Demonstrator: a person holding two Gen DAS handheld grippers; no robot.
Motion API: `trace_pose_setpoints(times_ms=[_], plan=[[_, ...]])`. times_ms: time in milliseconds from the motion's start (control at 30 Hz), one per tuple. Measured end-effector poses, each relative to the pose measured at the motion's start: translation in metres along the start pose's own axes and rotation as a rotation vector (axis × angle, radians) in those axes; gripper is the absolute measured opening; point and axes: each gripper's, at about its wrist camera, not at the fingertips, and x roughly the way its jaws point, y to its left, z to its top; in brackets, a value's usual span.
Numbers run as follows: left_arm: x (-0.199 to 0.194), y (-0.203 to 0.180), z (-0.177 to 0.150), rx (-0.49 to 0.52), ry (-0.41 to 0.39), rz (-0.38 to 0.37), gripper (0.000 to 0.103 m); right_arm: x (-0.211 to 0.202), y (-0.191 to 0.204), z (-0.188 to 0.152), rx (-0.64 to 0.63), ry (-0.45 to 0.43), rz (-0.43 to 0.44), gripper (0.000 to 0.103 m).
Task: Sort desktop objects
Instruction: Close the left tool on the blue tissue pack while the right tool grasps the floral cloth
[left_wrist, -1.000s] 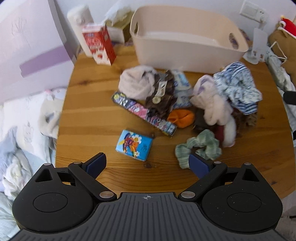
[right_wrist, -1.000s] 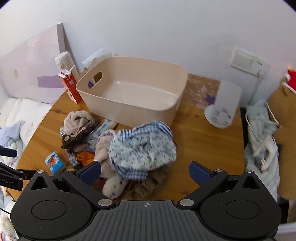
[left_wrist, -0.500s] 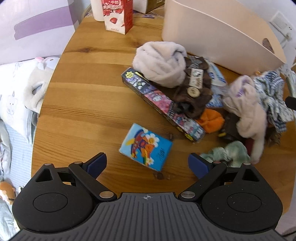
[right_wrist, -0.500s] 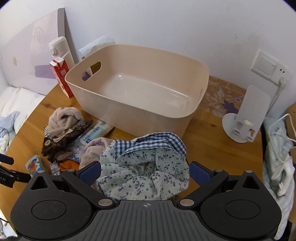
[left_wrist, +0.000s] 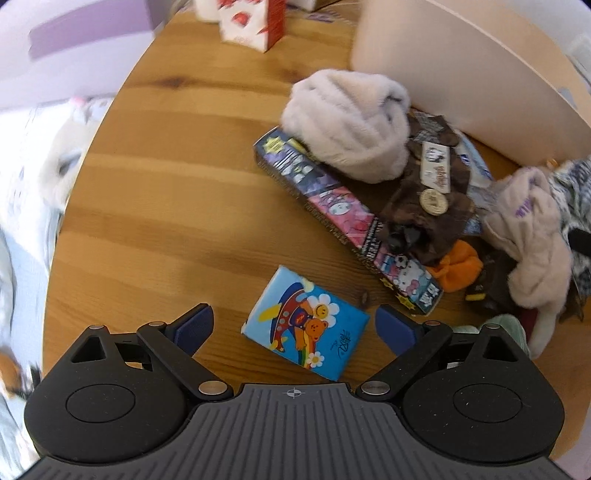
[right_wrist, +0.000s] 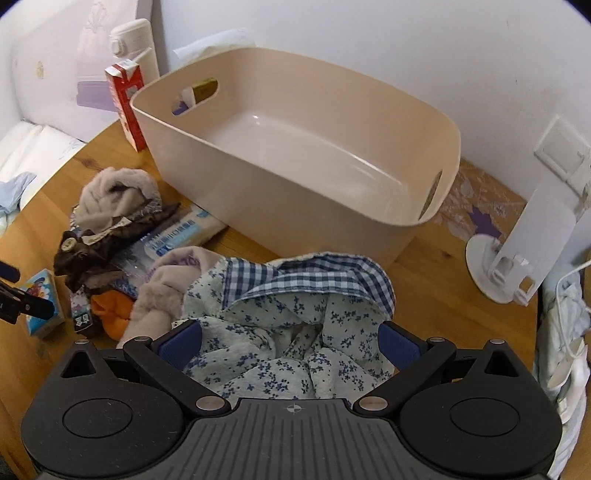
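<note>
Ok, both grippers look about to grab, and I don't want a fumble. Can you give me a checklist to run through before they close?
1. Left gripper open: ok.
2. Tissue pack between the left fingers: ok, though it lies at an angle.
3. Tissue pack free of the long box: ok, apart.
4. Right gripper open: ok.
5. Floral cloth between the right fingers: ok, bunched up; whether it snags the pile beneath: cannot tell.
6. Bin has room: ok, nothing visible inside.

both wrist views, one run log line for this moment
left claw open over blue tissue pack | right claw open over floral cloth | bin empty
</note>
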Motion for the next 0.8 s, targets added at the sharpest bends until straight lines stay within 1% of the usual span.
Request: trace_pose_setpoints(times_ms=[100, 133, 200, 267, 300, 333, 367, 400, 467, 500, 533, 600, 667, 800], plan=[[0.006, 0.001, -0.002, -0.035, 0.022, 0.009, 0.096, 0.008, -0.004, -0.001, 0.011, 0.021, 0.002, 0.103], [0.008, 0.002, -0.002, 0.013, 0.036, -0.005, 0.095, 0.01, -0.005, -0.001, 0.014, 0.024, 0.001, 0.103], [0.009, 0.004, -0.004, -0.007, 0.04, -0.03, 0.092, 0.012, -0.006, -0.002, 0.017, 0.026, 0.009, 0.101], [0.01, 0.002, -0.005, 0.012, 0.025, -0.04, 0.09, 0.013, -0.007, -0.002, 0.015, 0.026, 0.03, 0.091], [0.01, 0.001, -0.006, 0.031, 0.018, -0.045, 0.086, 0.013, -0.008, -0.003, 0.019, 0.029, 0.038, 0.088], [0.01, -0.002, -0.006, 0.059, 0.014, -0.033, 0.082, 0.014, -0.008, -0.004, 0.017, 0.032, 0.048, 0.083], [0.009, -0.006, -0.007, 0.089, 0.009, -0.013, 0.08, 0.014, -0.009, -0.005, 0.017, 0.036, 0.062, 0.074], [0.009, -0.008, -0.008, 0.112, 0.008, -0.009, 0.08, 0.014, -0.009, -0.006, 0.025, 0.036, 0.074, 0.071], [0.008, -0.011, -0.01, 0.132, 0.005, -0.015, 0.079, 0.013, -0.009, -0.006, 0.034, 0.028, 0.092, 0.057], [0.008, -0.012, -0.011, 0.137, 0.003, -0.014, 0.078, 0.012, -0.009, -0.007, 0.032, 0.026, 0.101, 0.053], [0.007, -0.013, -0.012, 0.139, -0.001, -0.013, 0.077, 0.011, -0.008, -0.007, 0.028, 0.022, 0.105, 0.046], [0.006, -0.016, -0.014, 0.148, -0.01, -0.011, 0.077, 0.008, -0.006, -0.007, -0.001, 0.014, 0.113, 0.04], [0.004, -0.02, -0.019, 0.169, -0.022, -0.012, 0.076, 0.005, -0.006, -0.006, -0.032, 0.002, 0.129, 0.033], [-0.006, -0.023, -0.03, 0.2, -0.046, -0.016, 0.076, -0.007, -0.01, -0.004, -0.031, -0.045, 0.133, 0.03]])
